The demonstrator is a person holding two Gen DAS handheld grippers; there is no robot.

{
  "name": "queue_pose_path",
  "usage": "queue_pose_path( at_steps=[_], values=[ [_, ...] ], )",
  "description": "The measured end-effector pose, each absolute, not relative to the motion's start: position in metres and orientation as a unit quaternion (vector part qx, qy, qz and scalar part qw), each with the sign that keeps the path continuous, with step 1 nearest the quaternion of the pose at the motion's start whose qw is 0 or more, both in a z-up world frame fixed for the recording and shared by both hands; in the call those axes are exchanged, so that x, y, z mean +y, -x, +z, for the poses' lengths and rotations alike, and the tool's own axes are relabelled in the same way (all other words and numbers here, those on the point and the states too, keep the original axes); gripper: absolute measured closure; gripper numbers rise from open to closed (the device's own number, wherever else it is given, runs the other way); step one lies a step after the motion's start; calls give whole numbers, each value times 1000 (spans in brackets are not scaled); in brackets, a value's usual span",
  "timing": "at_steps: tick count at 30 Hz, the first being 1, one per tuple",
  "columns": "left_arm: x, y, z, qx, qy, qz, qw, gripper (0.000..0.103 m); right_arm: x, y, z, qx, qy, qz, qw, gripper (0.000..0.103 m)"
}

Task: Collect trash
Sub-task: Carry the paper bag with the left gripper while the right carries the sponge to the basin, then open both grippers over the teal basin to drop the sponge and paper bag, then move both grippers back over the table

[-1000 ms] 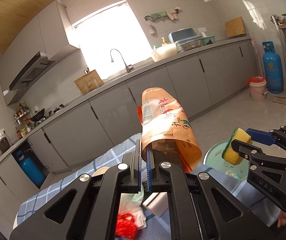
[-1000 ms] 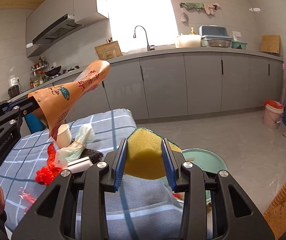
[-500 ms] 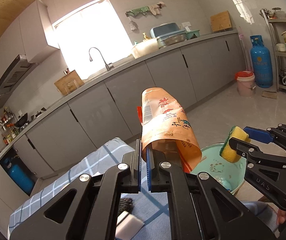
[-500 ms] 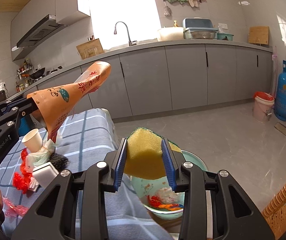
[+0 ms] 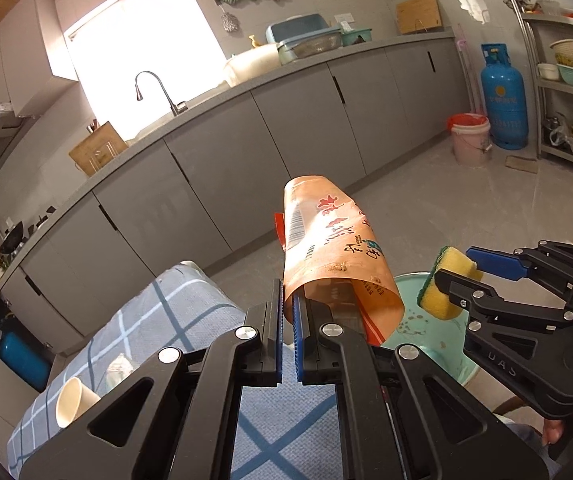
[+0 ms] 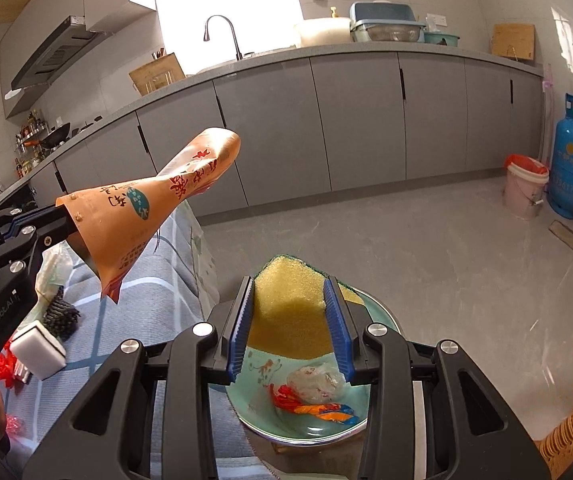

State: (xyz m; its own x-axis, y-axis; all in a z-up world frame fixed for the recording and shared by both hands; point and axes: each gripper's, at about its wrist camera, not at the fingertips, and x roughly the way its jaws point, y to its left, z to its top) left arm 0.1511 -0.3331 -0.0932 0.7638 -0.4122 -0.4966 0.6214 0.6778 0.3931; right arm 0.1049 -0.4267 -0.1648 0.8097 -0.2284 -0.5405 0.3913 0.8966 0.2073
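The left gripper point(image 5: 287, 300) is pinching one edge of an orange snack bag point(image 5: 328, 248), with its jaws almost fully together, and the bag is sticking up and curling over, so the edge inside the jaws is hard to see. The right gripper point(image 6: 291, 312) is squeezing a yellow sponge point(image 6: 288, 308) between its blue pads, with the jaws standing partly apart around it. The sponge is covering the far part of the green bowl point(image 6: 382, 320) that is sitting low down beside the table point(image 6: 158, 280) — its front rim is hiding behind the gripper's black frame. Inside the bowl a crumpled clear wrapper point(image 6: 316, 382) and a red, orange and blue wrapper point(image 6: 310, 410) are lying together near the bottom. On the checked cloth a white block point(image 6: 38, 354), a black brush point(image 6: 60, 314) and some red plastic point(image 6: 4, 370) are peeking out beside the left gripper's body, partly cut off. In the left view a paper cup point(image 5: 71, 402) is lying on its side on the cloth — half behind the gripper's frame.
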Motion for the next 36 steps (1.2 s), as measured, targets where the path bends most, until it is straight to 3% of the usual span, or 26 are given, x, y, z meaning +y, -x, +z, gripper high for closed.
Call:
queue_pose_path(
  at_steps=[8, 10, 12, 13, 19, 26, 36],
  values=[
    [-352, -164, -111, 213, -287, -304, 883, 94, -446, -116, -195, 283, -171, -176, 927, 62],
    [-354, -166, -114, 210, -288, -297, 886, 78, -450, -115, -201, 284, -176, -180, 925, 50],
    [-352, -167, -111, 206, -283, -294, 890, 49, -454, -112, -205, 285, -183, -185, 923, 43],
    [-349, -166, -109, 203, -280, -292, 891, 46, -455, -111, -205, 283, -186, -187, 922, 37],
    [-339, -162, -103, 197, -278, -286, 895, 45, -457, -96, -204, 279, -207, -205, 915, 35],
    [-308, -146, -87, 179, -269, -268, 908, 33, -448, -72, -189, 262, -239, -223, 908, 34],
    [-249, -114, -60, 168, -251, -238, 923, 26, -397, -66, -159, 244, -241, -191, 920, 31]
  ],
)
